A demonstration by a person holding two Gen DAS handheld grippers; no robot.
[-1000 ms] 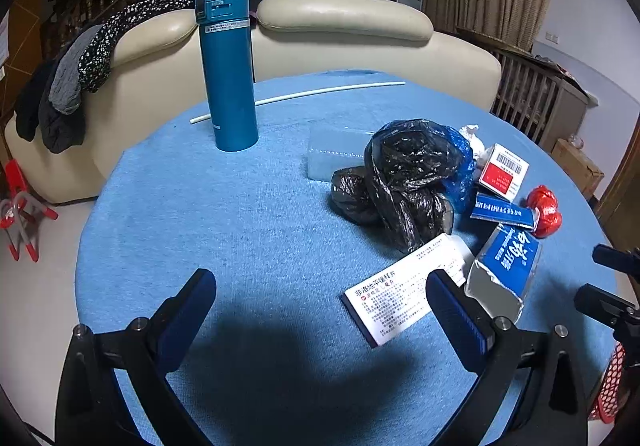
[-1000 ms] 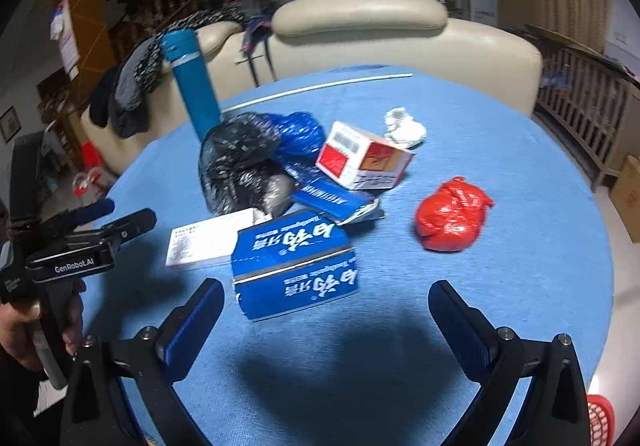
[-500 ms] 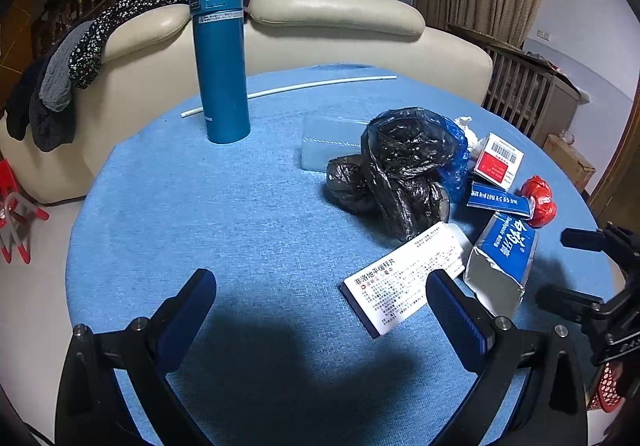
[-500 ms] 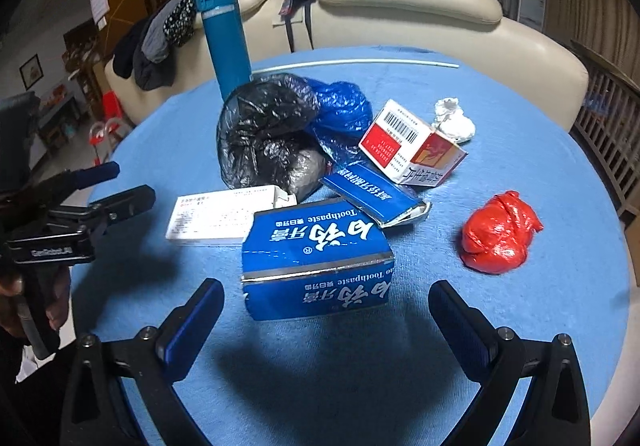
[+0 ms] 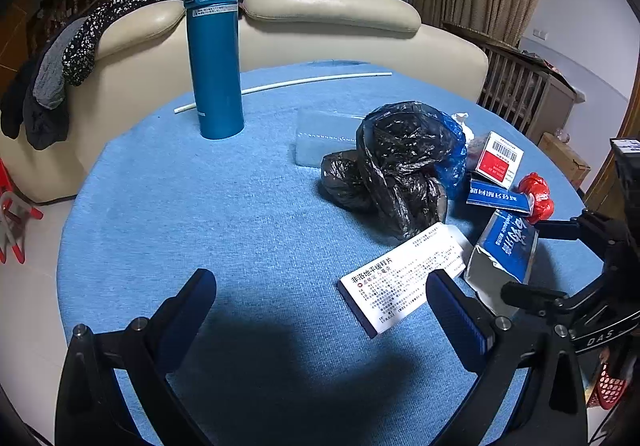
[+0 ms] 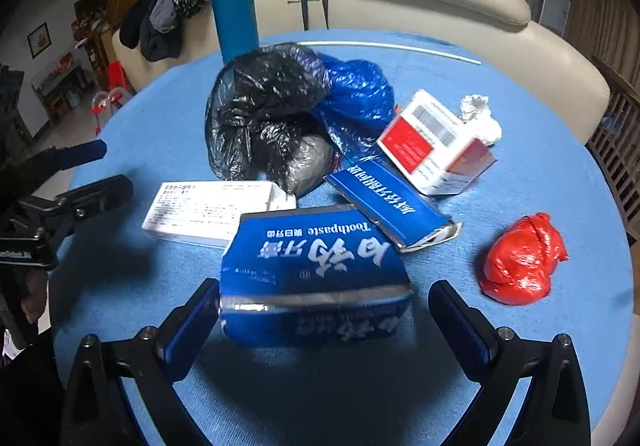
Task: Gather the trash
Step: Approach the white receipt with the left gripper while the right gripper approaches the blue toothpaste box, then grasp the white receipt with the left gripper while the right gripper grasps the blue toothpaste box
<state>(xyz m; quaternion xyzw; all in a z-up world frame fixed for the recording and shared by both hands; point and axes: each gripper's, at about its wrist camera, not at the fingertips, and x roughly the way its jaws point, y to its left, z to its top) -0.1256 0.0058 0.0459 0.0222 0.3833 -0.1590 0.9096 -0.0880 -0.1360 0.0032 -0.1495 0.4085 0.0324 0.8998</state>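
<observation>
Closer now, the right gripper (image 6: 320,320) brackets the crumpled blue toothpaste box (image 6: 316,270), jaws wide, left finger touching cardboard. Left gripper (image 5: 320,306) hovers wide over woven blue cloth (image 5: 200,206).

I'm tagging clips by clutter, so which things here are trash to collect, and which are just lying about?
Trash:
crushed blue toothpaste box
flat white medicine box
crumpled black plastic bag
red plastic wad
red-and-white carton

Lying about, probably:
tall teal flask
thin white rod
clothes on sofa
</observation>
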